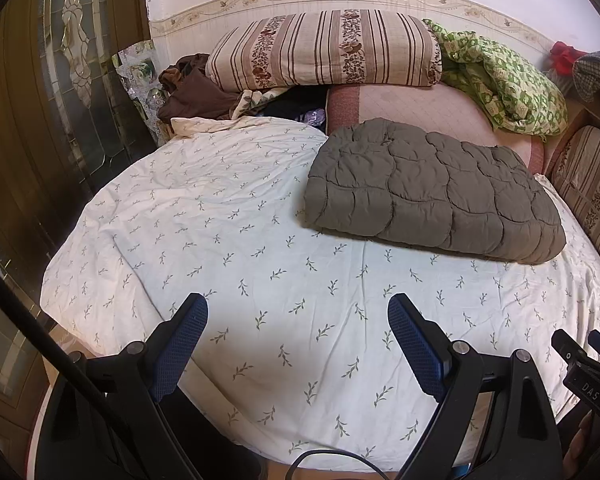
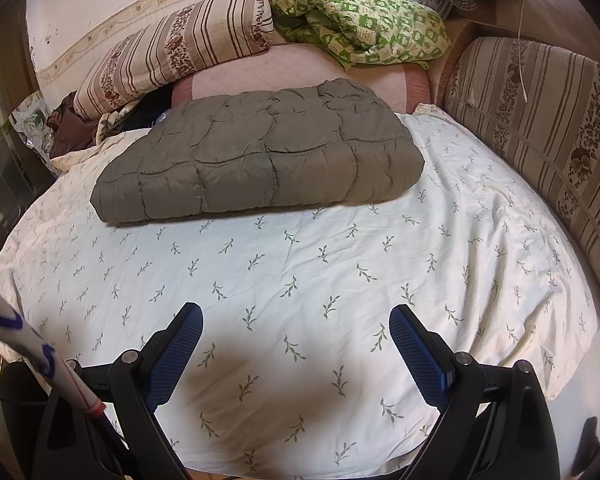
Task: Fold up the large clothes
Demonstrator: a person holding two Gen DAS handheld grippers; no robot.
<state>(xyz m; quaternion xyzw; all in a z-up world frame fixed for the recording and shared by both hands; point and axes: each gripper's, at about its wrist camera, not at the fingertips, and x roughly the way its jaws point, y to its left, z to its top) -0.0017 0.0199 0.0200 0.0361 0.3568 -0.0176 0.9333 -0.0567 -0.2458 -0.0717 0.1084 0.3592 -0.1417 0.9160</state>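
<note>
Both grippers hang over the near edge of the bed, the left gripper (image 1: 298, 312) and the right gripper (image 2: 296, 322) each with its blue-padded fingers spread wide and nothing between them; neither touches cloth. Beneath them the cream bedsheet (image 1: 228, 232) with its small leaf sprigs covers most of the bed and lies fairly flat, with light creases toward the left edge. On it, well apart from both grippers and toward the far right part of the bed, lies the grey quilted garment (image 2: 256, 156), a puffy padded piece already doubled into a thick rectangular bundle, its rounded fold edge facing the near side. Judging by that compact shape and the empty grippers, the folding of this piece looks done or nearly so, and the moment reads as a pause between folds or between garments. If one more fold is wanted, the next move calls for both grippers to reach forward to one short end of the bundle, pinch its two corners through the full thickness, and carry them over together; the slippery padding may spring back open. Along the far edge sit a striped floral pillow (image 1: 324, 50), a crumpled green patterned blanket (image 2: 360, 22) and a brown cloth (image 1: 196, 92) at the far left corner.
</note>
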